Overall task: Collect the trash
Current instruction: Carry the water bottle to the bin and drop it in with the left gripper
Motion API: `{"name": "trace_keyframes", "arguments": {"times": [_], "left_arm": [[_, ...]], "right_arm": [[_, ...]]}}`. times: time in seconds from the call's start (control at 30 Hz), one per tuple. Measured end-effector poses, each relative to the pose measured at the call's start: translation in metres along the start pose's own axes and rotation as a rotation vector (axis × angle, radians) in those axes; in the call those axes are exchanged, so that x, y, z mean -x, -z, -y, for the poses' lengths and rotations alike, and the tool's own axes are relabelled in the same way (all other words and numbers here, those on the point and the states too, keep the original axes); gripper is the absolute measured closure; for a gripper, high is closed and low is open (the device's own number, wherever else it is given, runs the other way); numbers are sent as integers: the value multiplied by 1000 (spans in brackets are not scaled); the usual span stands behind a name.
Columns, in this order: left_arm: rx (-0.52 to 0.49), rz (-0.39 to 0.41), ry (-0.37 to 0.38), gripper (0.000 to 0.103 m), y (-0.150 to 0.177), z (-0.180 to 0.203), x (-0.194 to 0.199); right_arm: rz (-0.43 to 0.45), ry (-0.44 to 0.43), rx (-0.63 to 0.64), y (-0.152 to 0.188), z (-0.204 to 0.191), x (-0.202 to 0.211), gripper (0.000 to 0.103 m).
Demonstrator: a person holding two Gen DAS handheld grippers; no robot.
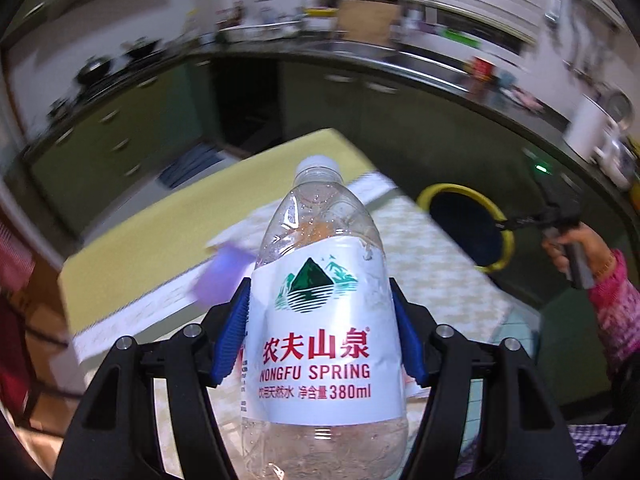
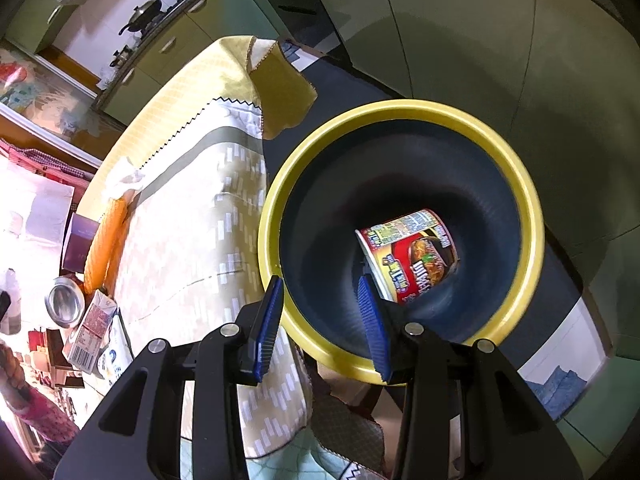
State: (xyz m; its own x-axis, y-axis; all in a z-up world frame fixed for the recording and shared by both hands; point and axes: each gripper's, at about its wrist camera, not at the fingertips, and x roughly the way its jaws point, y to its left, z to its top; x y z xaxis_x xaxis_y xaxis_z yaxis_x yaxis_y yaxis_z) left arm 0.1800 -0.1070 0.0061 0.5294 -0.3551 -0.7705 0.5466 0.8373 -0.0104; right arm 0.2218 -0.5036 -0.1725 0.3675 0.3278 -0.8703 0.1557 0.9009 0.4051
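My left gripper [image 1: 320, 320] is shut on a clear Nongfu Spring water bottle [image 1: 320, 344] with a white cap, held upright above the table. A yellow-rimmed dark bin [image 1: 486, 208] stands beyond the table's right edge. My right gripper [image 2: 320, 300] is open and empty over the near rim of that bin [image 2: 536, 216]. A red instant noodle cup [image 2: 412, 256] lies on its side at the bin's bottom. In the left wrist view the right gripper [image 1: 500, 224] is at the bin's rim, held by a hand in a pink sleeve.
The table has a yellow and beige patterned cloth [image 2: 188, 240]. At its left are a purple box [image 2: 78, 244], an orange packet [image 2: 102, 248], a metal tin [image 2: 64, 306] and a small carton [image 2: 90, 332]. Green kitchen cabinets [image 1: 104, 140] and a counter run behind.
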Motion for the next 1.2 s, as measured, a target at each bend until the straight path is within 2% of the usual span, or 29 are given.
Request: {"name": "trace_keyframes", "arguments": {"times": [0.2, 0.3, 0.37, 0.53, 0.7, 0.8, 0.9, 0.97, 1.1, 1.2], "left_arm": [[-142, -45, 164, 41, -32, 88, -39], [-179, -98, 247, 41, -50, 133, -71], [-201, -137, 273, 41, -62, 163, -99], [-233, -235, 260, 41, -79, 224, -174], [-245, -311, 212, 41, -87, 257, -236], [-233, -328, 178, 33, -91, 269, -260], [-227, -305, 175, 32, -95, 270, -259], [-214, -273, 192, 32, -96, 262, -243], [-178, -165, 212, 30, -90, 234, -186], [-126, -72, 200, 26, -74, 201, -128]], "right_arm": [[50, 8, -17, 14, 24, 32, 64], [76, 16, -24, 23, 37, 49, 64], [93, 15, -29, 28, 47, 60, 64], [120, -4, -47, 44, 74, 80, 64], [116, -17, -69, 56, 94, 83, 64], [109, -25, -82, 60, 105, 82, 64], [107, -29, -86, 60, 108, 81, 64], [112, -30, -81, 60, 107, 83, 64], [118, -30, -53, 61, 95, 86, 64], [115, -31, -17, 63, 74, 86, 59]]}}
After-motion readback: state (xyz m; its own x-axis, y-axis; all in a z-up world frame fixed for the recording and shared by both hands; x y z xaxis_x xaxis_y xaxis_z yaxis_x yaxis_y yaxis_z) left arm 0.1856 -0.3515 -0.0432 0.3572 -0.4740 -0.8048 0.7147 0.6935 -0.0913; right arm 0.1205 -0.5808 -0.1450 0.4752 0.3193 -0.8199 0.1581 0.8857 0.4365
